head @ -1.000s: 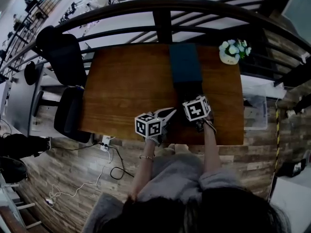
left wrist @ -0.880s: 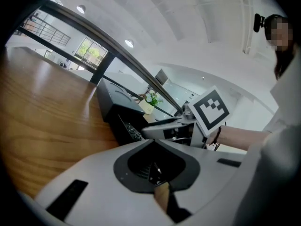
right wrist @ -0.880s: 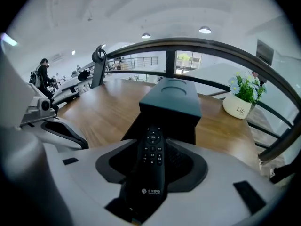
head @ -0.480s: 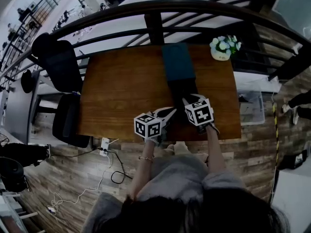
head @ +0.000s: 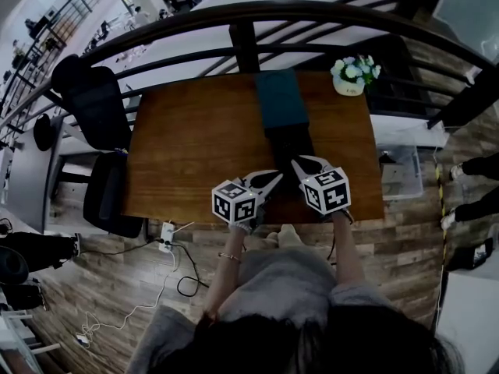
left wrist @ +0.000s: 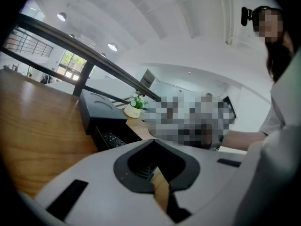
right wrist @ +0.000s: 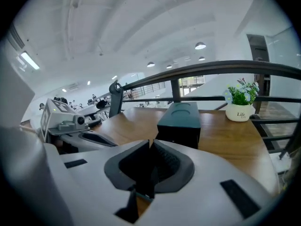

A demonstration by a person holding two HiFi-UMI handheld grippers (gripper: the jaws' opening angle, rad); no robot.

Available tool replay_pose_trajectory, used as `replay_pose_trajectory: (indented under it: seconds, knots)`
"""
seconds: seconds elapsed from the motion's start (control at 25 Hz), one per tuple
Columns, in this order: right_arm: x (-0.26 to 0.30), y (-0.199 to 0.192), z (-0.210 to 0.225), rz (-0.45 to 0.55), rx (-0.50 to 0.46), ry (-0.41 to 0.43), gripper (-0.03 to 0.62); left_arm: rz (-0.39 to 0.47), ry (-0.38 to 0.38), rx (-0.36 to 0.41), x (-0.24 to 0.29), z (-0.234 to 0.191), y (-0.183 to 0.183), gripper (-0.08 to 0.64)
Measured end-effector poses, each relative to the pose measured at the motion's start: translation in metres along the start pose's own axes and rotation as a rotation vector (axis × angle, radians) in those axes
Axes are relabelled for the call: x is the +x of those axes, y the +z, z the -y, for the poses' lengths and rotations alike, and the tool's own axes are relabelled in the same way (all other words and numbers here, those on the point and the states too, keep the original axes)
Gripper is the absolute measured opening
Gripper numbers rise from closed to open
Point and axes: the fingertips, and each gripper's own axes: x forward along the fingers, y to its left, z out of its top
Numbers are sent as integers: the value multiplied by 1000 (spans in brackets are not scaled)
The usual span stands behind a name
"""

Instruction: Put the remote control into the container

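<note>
A dark teal container (head: pixel 279 98) stands at the middle back of the wooden table (head: pixel 195 131), with a black open tray (head: pixel 290 142) at its near end. In the left gripper view the black remote control (left wrist: pixel 110 138) lies in that tray. My right gripper (head: pixel 297 162) (right wrist: pixel 150 142) sits just short of the tray. Its jaws are closing, their tips meet, and nothing is between them. My left gripper (head: pixel 274 177) (left wrist: pixel 153 142) rests beside it to the left, shut and empty.
A white pot of flowers (head: pixel 349 76) stands at the table's back right corner. A dark railing (head: pixel 257 10) runs behind the table. A black office chair (head: pixel 101 131) stands off the left edge. Cables and a power strip (head: pixel 168 231) lie on the floor.
My right gripper has drawn back from the container's tray toward the near table edge. The left gripper has hardly moved.
</note>
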Motion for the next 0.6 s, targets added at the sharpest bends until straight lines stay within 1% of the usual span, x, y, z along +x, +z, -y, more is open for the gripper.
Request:
replay_pose_trajectory:
  seconds: [0.16, 0.32, 0.48, 0.6]
  knots:
    - [-15, 7, -1, 65, 39, 26, 38, -1, -10, 26, 1, 8, 3, 3]
    - [-29, 17, -7, 122, 64, 65, 31, 23, -31, 48, 0, 21, 12, 3]
    - [-39, 22, -11, 144, 35, 84, 29, 54, -41, 88, -1, 32, 28, 3]
    - [-45, 21, -16, 142, -4, 95, 29, 68, -53, 103, -2, 39, 34, 3]
